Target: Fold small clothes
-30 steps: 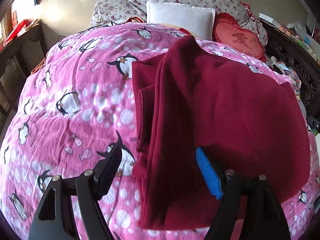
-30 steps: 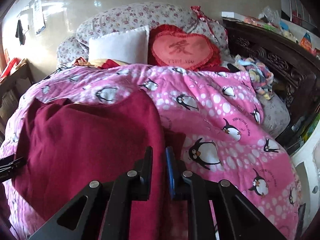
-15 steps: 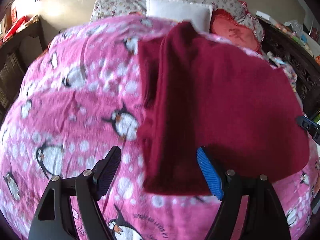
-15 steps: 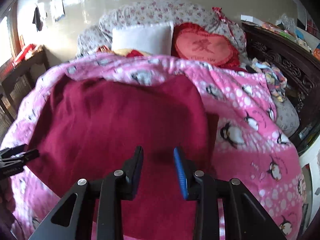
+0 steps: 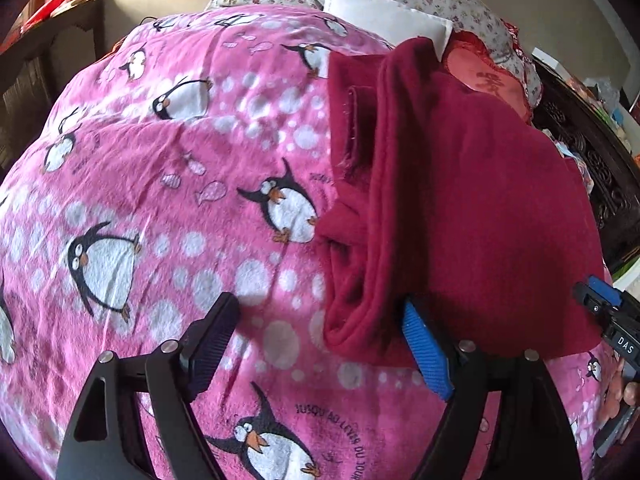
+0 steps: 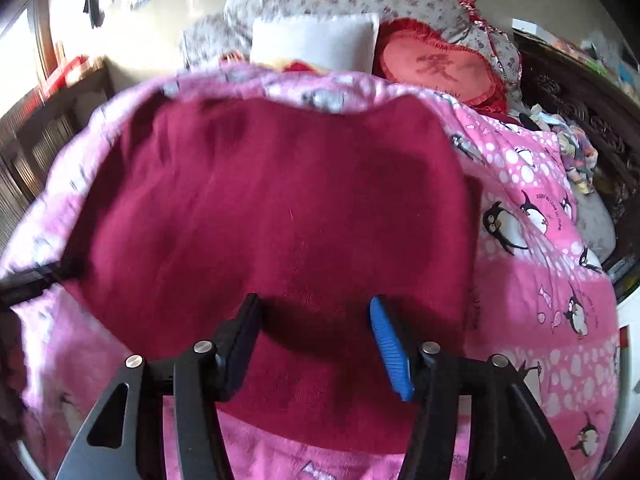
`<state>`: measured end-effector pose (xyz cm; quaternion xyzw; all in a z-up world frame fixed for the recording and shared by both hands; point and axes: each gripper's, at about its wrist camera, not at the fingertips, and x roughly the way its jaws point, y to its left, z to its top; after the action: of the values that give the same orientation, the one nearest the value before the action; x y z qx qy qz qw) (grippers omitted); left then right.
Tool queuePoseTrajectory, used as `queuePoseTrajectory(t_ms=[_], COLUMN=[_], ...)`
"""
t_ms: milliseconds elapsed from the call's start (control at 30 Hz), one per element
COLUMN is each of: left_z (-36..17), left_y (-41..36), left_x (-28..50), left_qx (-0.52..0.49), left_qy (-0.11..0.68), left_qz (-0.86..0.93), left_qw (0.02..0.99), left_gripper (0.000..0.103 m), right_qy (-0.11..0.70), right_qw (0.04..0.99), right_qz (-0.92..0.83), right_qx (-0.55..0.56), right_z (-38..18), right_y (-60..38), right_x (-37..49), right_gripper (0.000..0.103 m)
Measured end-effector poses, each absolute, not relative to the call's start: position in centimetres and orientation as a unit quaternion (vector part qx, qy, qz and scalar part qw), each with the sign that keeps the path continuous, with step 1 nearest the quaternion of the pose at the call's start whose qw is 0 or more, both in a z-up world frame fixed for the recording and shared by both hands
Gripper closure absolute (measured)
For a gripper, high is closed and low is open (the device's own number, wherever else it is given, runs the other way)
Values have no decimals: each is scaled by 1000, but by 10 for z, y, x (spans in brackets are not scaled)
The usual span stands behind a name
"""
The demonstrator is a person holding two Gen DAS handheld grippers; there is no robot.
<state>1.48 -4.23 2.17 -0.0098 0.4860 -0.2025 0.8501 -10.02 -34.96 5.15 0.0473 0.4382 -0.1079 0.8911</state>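
Observation:
A dark red fleece garment (image 5: 460,208) lies on the pink penguin blanket (image 5: 180,200), its left side folded over in a long lengthwise fold. My left gripper (image 5: 320,336) is open and empty, straddling the garment's near left corner. In the right wrist view the same garment (image 6: 280,208) spreads flat. My right gripper (image 6: 314,336) is open and empty just above the garment's near edge. The right gripper also shows at the right edge of the left wrist view (image 5: 608,316).
A white pillow (image 6: 316,40), a red heart cushion (image 6: 440,68) and floral pillows lie at the bed's head. A dark carved wooden bed frame (image 6: 580,120) with clutter runs along the right. A wooden shelf (image 5: 48,60) stands at the left.
My right gripper has opened, let go of the garment and now hovers over its near edge. My left gripper stayed open and shifted to the garment's near left corner.

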Motion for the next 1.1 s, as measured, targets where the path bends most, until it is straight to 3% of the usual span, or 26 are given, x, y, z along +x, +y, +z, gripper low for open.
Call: queuePoseTrajectory(t_ms=[300,667,733,800,867,1100], left_z=[20,18,17,18,19,22], left_y=[-26,-16,-16,-17,-14,-7], left_x=[7,5,5,6,7,7], left_qx=[-36,-59,-63,-66,-76,-97], left_qy=[473,466,467,466,466,461], left_qz=[-211,-234,-236,-240,-244,-240], left_qw=[855,851,850,849,847,849], left_gripper=[19,17,16,16,16,16], right_qy=[406,413,430,446,440,421], right_qw=[911,908,902,894,896,907], right_qz=[-35,12,-15,-39,-42,2], right_qx=[61,67,47,38,37,19], right_z=[98,103,94,85,85,101], right_y=[-290,-180,-174,-175,-179,-158], right_x=[-57,88,106,120,122,122], right_gripper=[39,40,47,81,95,95])
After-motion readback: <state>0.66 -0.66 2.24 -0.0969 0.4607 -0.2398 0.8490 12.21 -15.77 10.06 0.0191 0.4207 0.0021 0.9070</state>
